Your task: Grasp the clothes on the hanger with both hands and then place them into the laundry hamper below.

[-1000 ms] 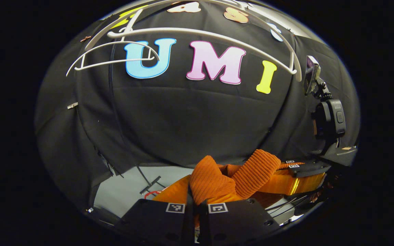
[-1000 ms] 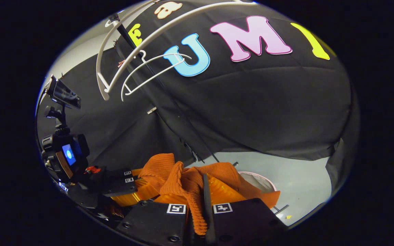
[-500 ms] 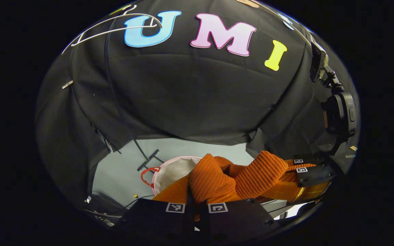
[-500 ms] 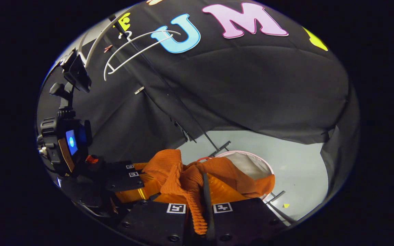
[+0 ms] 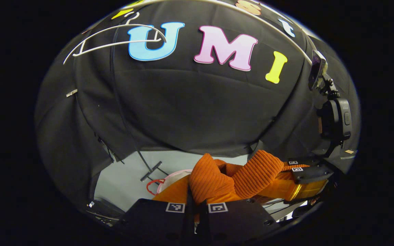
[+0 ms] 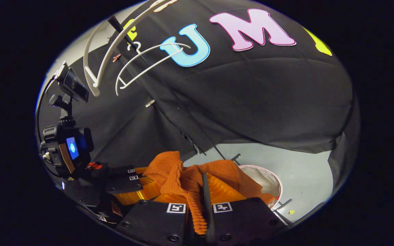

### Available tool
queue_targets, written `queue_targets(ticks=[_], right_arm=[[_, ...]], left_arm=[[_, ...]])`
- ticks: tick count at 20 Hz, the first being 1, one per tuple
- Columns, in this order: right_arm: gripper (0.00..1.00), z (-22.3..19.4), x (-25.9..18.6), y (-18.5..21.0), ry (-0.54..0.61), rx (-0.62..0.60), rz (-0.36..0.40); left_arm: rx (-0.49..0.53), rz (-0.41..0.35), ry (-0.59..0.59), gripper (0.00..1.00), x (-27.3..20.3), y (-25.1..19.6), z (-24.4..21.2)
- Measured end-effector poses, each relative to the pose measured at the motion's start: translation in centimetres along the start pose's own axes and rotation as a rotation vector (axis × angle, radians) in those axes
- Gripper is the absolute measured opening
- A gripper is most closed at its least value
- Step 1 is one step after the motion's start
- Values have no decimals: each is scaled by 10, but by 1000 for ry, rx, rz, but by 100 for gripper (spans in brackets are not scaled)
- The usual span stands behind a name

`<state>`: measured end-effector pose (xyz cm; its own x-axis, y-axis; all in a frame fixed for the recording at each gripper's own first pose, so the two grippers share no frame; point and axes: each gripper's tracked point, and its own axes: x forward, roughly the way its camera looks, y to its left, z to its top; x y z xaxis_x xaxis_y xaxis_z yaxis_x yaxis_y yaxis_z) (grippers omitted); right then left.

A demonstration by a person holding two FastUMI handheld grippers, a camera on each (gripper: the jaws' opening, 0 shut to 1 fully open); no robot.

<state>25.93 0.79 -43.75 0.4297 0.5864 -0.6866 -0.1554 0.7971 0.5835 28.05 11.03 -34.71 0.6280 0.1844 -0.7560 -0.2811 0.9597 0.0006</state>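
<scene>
Each gripper's own finger blocks carry small square black-and-white marker tags: the left gripper [image 5: 195, 213] has two, and the right gripper [image 6: 199, 213] has two plus round screw heads below the tags. Beside the tags, the far-off gripper shows translucent amber body parts, a boxy camera module, and a mounted device above.

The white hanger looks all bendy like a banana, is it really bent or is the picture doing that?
Probably the picture: in the left gripper view the fisheye lens bows the white hanger into an arc near the edge; in the right gripper view the hanger curves too, and so does the straight black pole. The orange sweater at the middle looks sharp and less warped.
</scene>
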Motion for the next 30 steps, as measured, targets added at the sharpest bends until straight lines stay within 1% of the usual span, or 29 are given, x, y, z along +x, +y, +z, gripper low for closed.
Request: queue_targets(ticks=[1, 2, 6, 9, 15, 17, 18, 19, 20, 21, 23, 24, 25, 26, 30], right_arm=[[10, 1, 0, -1, -10, 3, 6], [14, 1, 0, -2, -10, 5, 4], [14, -15, -2, -16, 22, 3, -33], [14, -25, -2, -27, 51, 38, -54], [14, -20, -5, -35, 49, 13, -81], [14, -25, -5, -40, 68, -1, -99], [14, -30, -2, -46, 83, -13, -118], [8, -32, -14, -53, 100, -30, -148], [19, -37, -11, -61, 115, -35, -165], [37, -39, -11, -62, 117, -16, -162], [73, -28, -15, -55, 83, 62, -132], [70, -21, -14, -58, 64, 77, -141], [86, -23, -13, -63, 58, 69, -156], [94, -25, -17, -69, 60, 56, -173], [97, -30, -21, -67, 57, 59, -180]], left_arm=[[4, 5, -11, 10, -4, 2, 3], [3, 8, -13, 10, -4, 2, 5], [-17, -6, 18, 10, 4, -7, -10], [-18, -12, 43, 10, 11, -14, -20], [-47, -32, 46, 11, 19, -19, -21], [-47, -35, 61, 14, 22, -19, -26], [-39, -32, 78, 10, 20, -17, -30], [-25, -21, 100, 27, 20, -14, -38], [-8, 3, 117, 44, 22, -7, -43], [5, 24, 127, 61, 25, 0, -49], [-1, 17, 127, 95, 21, 4, -50], [-8, 17, 123, 95, 20, 6, -48], [-13, 25, 116, 96, 17, 9, -48], [-17, 33, 111, 95, 15, 11, -47], [-35, 21, 84, 96, 6, 11, -42]])
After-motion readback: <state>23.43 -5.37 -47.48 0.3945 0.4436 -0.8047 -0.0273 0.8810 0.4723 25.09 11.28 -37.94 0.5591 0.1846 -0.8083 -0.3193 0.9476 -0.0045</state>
